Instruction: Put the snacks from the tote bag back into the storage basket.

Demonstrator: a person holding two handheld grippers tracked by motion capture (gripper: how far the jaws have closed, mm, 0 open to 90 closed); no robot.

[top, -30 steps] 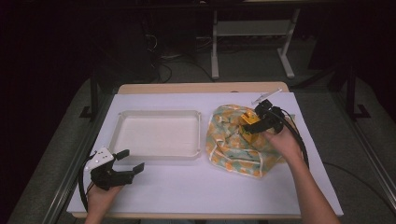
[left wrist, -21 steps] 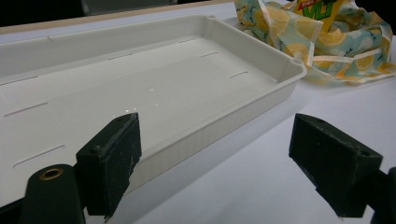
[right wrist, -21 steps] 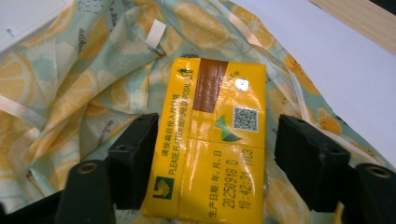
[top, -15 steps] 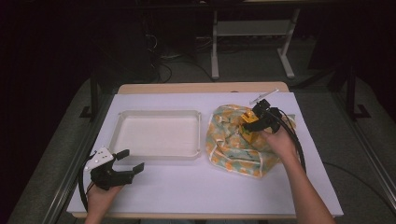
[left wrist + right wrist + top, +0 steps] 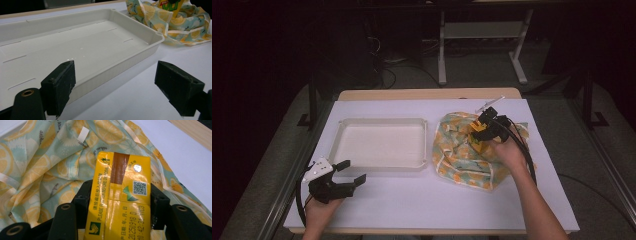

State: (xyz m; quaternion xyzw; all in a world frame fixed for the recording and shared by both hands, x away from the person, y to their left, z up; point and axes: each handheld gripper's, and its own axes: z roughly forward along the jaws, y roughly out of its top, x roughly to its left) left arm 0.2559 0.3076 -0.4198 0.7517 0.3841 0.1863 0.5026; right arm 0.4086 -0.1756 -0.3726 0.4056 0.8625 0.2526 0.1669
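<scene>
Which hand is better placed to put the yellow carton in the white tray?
Right: the right gripper has just closed on the yellow carton. The left gripper is open beside the white tray.

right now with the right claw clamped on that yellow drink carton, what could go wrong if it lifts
The right claw has just been closing on the yellow carton, which sits in the folds of the lemon-print bag; the fabric could snag and be dragged up with it. The squeeze might dent the soft carton. The white tray lies across a gap, so a slack grip could drop it short.
</scene>
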